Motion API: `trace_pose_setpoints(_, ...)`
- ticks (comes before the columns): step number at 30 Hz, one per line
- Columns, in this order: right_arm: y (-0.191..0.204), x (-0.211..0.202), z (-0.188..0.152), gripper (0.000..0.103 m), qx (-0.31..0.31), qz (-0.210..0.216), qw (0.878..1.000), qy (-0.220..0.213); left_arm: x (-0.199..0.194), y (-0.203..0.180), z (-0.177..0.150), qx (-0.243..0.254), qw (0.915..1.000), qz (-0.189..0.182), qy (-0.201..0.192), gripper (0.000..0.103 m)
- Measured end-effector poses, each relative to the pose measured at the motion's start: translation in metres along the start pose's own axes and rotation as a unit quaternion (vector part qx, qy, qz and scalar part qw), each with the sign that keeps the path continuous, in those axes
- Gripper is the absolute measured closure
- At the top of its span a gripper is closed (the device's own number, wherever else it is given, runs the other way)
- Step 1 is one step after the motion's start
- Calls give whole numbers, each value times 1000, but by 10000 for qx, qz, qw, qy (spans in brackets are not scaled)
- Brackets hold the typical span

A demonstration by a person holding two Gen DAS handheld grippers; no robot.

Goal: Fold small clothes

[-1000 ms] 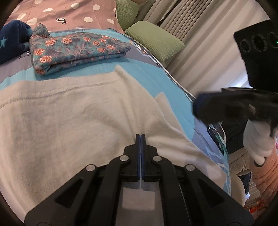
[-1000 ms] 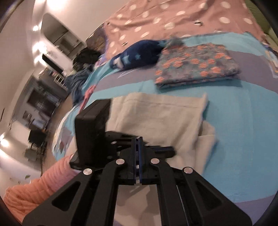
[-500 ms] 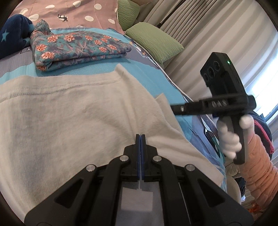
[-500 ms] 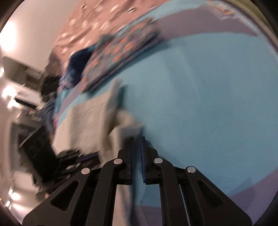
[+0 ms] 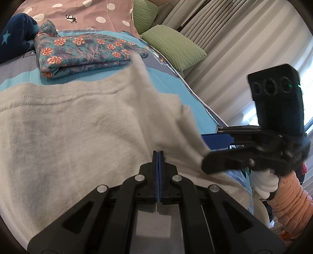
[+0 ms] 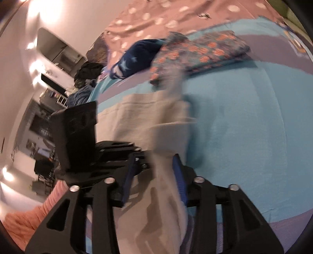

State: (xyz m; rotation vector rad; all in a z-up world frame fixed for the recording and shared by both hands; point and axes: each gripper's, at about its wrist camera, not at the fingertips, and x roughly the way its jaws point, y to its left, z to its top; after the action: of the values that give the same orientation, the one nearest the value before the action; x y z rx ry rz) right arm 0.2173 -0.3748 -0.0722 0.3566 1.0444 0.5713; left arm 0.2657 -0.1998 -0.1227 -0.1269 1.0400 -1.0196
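Blue bedspread point(image 5: 170, 78) under cream cloth point(image 5: 78, 127), green pillow point(image 5: 174, 46) at 1 o'clock, curtain point(image 5: 234, 58) beyond; left gripper point(image 5: 158, 154) clenched empty, right gripper point(image 6: 154, 172) opening around cloth.

- my left gripper point(image 5: 158, 156): black, blue pads
- garment point(image 5: 78, 125) I'm folding: plain off-white
- folded cloth point(image 5: 86, 52): teal with orange flowers
- bedsheet point(image 6: 244, 117): bright turquoise and grey
- blanket point(image 5: 88, 13): mauve with white dots
- pillows point(image 5: 172, 46): green
- my sleeve point(image 5: 289, 199): peach

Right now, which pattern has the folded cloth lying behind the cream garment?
The folded cloth is teal with orange-pink flowers; the left wrist view shows it best.
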Motion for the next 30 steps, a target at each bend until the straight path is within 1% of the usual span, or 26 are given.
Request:
trace_pose_setpoints(1, 1, 3, 0, 57, -39, -148, 9999, 10, 0, 0, 0, -2, 10000, -3, 3, 102)
trace_pose_setpoints(3, -2, 8, 2, 59, 107, -119, 9999, -26, 0, 0, 0, -1, 10000, 1, 3, 102)
trace_pose_setpoints(5, -5, 6, 4, 81, 222, -79, 9995, -227, 1, 1, 0, 7, 10000, 11, -1, 102)
trace_pose_setpoints(6, -3, 4, 5, 95, 204, -68, 9992, -351, 1, 0, 1, 5, 10000, 10, 0, 102)
trace_pose_setpoints(7, 0, -1, 6, 99, 149, -149, 9983, -538, 1, 0, 1, -3, 10000, -2, 3, 102)
trace_pose_setpoints(8, 6, -10, 5, 100, 45, -380, 9964, -761, 1, 0, 1, -10, 10000, -17, -4, 102)
trace_pose_setpoints(10, 8, -22, 4, 103, 52, -756, 9917, -1043, 1, 1, 1, -20, 10000, -36, -8, 102)
trace_pose_setpoints(11, 4, -27, 5, 103, 100, -907, 9890, -1167, 2, 2, 1, -25, 10000, -36, -2, 102)
trace_pose_setpoints(12, -1, -39, 5, 103, 209, -1340, 9807, -1411, 2, 2, 1, -27, 10000, -35, 3, 102)
trace_pose_setpoints(13, -5, -44, 6, 103, 253, -1615, 9743, -1547, 2, 2, 2, -26, 10000, -37, 1, 102)
trace_pose_setpoints(14, -14, -49, 7, 103, 326, -1716, 9715, -1601, 2, 2, 2, -27, 10000, -39, 1, 102)
trace_pose_setpoints(15, -23, -47, 8, 103, 430, -1563, 9755, -1484, 2, 2, 2, -31, 10000, -43, 3, 102)
trace_pose_setpoints(16, -42, -40, 9, 103, 695, -1058, 9853, -1143, 1, 3, 1, -32, 10000, -46, 4, 102)
trace_pose_setpoints(17, -55, -35, 8, 103, 873, -841, 9874, -1018, 1, 3, 1, -31, 10000, -42, 6, 102)
trace_pose_setpoints(19, -72, -17, 3, 100, 1024, -831, 9892, -643, 0, 3, 1, -25, 10000, -37, 5, 102)
trace_pose_setpoints(20, -74, -10, 0, 100, 1028, -804, 9897, -581, 0, 3, 1, -22, 10000, -32, 6, 102)
trace_pose_setpoints(21, -79, -2, -3, 98, 1077, -601, 9912, -491, 0, 3, 1, -22, 10000, -31, 7, 102)
trace_pose_setpoints(22, -78, 4, -5, 92, 1143, -411, 9916, -446, -1, 3, 1, -27, 10000, -34, 5, 102)
trace_pose_setpoints(23, -79, 7, -9, 88, 1242, -138, 9911, -453, -1, 2, 1, -27, 10000, -18, -11, 102)
trace_pose_setpoints(24, -76, 7, -11, 80, 1238, -1, 9910, -505, -3, 1, 1, -6, 10000, 32, -52, 102)
trace_pose_setpoints(25, -70, 4, -15, 77, 1137, 22, 9921, -529, -6, -2, 2, 45, 9999, 86, -109, 99)
trace_pose_setpoints(26, -65, 2, -18, 77, 1001, -3, 9935, -545, -12, -9, 5, 176, 9995, 84, -236, 92)
trace_pose_setpoints(28, -54, 1, -25, 76, 776, -159, 9952, -573, -21, -25, 16, 461, 9981, -77, -401, 91)
trace_pose_setpoints(29, -50, 1, -29, 76, 693, -239, 9956, -582, -24, -41, 28, 740, 9963, -162, -415, 90)
trace_pose_setpoints(30, -45, 1, -32, 75, 630, -325, 9957, -602, -24, -56, 39, 1061, 9935, -91, -406, 87)
